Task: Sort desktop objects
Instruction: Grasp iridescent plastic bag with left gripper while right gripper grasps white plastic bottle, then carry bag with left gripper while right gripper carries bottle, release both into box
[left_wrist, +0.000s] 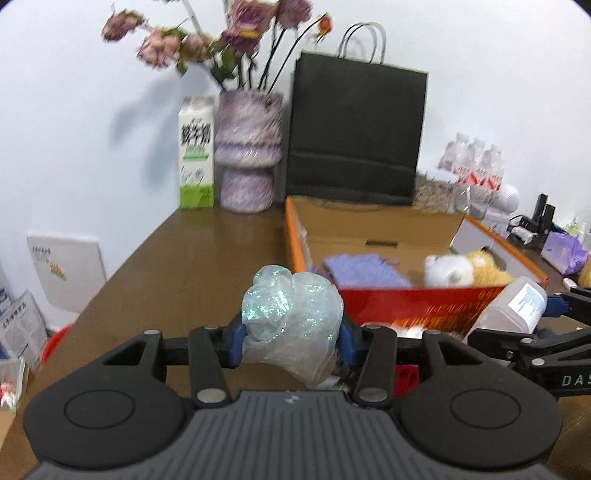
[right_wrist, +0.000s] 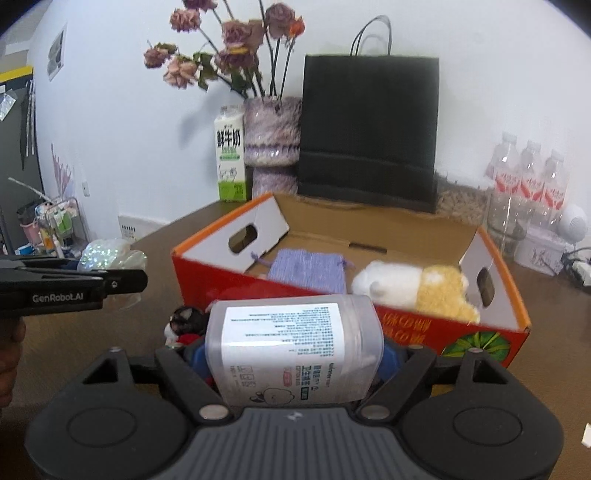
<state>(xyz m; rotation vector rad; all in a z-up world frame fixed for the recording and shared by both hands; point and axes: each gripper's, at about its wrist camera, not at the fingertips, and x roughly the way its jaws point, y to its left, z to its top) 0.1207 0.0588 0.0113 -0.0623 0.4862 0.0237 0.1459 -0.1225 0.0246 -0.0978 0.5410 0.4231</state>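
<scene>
Leftmost, against the wall at the back of the brown desk (left_wrist: 192, 258): a green-and-white milk carton (left_wrist: 196, 153), then a purple vase (left_wrist: 248, 151) of wilted flowers (left_wrist: 207, 40), then a black paper bag (left_wrist: 356, 131) with rope handles. Nearer, left tool (left_wrist: 291, 334) partly closed, blue pads pressing both sides of a glittery crumpled bag (left_wrist: 291, 317), held clear of the desk just left of the box. In the middle, an open orange-and-red cardboard box (right_wrist: 369, 321), flaps up, holding a purple knitted pouch (right_wrist: 306, 269) on the left and a white-and-yellow plush toy (right_wrist: 413, 288) on the right. Right tool (right_wrist: 291, 356) standing wide, pads clamped on a clear plastic tub (right_wrist: 291, 347) with a printed label, lying sideways just in front of the box's near wall. Under it, partly hidden, a small black, white and red item, too obscured to identify. Farther right, by the wall, a pack of water bottles (right_wrist: 528, 173).
</scene>
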